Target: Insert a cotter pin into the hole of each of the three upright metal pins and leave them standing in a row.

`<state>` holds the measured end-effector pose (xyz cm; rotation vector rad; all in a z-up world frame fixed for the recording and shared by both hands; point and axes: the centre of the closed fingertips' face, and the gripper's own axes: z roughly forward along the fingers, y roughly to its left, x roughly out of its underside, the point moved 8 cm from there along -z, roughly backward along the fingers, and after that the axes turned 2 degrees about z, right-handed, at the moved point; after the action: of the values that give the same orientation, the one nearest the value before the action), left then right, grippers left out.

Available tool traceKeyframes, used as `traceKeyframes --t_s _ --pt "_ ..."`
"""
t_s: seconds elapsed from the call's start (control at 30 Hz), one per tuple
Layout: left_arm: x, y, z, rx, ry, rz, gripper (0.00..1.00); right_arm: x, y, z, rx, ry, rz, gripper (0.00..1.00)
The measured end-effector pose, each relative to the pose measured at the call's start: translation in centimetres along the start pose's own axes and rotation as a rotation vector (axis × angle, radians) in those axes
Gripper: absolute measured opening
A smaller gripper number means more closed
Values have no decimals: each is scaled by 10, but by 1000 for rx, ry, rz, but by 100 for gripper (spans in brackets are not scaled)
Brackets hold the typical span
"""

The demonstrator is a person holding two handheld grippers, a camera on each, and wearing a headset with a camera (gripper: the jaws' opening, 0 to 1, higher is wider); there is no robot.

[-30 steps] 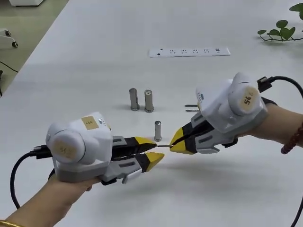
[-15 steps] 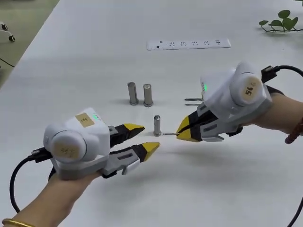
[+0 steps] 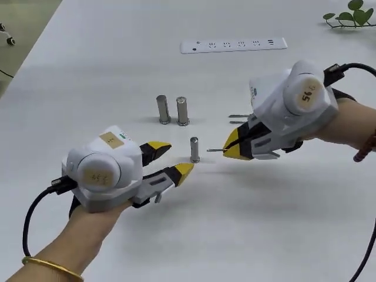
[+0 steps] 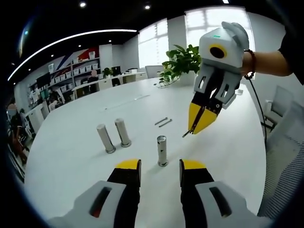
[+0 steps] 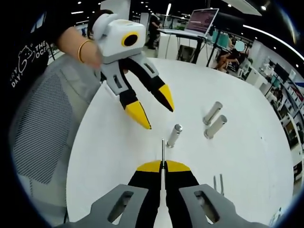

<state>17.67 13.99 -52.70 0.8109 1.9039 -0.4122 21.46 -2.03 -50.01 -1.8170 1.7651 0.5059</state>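
Axis: cotter pin (image 3: 215, 150) lies level, clamped in right tongs (image 3: 227, 150), tip aimed at nearest upright metal pin (image 3: 194, 149) on tabletop (image 3: 235, 223), just short of it. Left tongs (image 3: 178, 157) wide, just beside that pin, opposite side.

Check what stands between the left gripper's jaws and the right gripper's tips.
The front metal pin stands there, per the head view; the cotter pin in the right gripper points at it without touching.

Left gripper (image 4: 160, 167) seen spread at frame bottom; upright metal pin (image 4: 162, 150) centred just beyond; cotter pin (image 4: 186, 134) clamped by right gripper (image 4: 195, 127), upper right.
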Motion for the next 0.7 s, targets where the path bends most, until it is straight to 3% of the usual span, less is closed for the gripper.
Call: traceKeyframes --t_s 0.17,0.7 --pt "3 3 7 -25 13 -7 29 -1 -4 2 6 1 -12 0" --pt "5 -1 31 -22 30 -33 21 0 -18 10 25 23 -8 0"
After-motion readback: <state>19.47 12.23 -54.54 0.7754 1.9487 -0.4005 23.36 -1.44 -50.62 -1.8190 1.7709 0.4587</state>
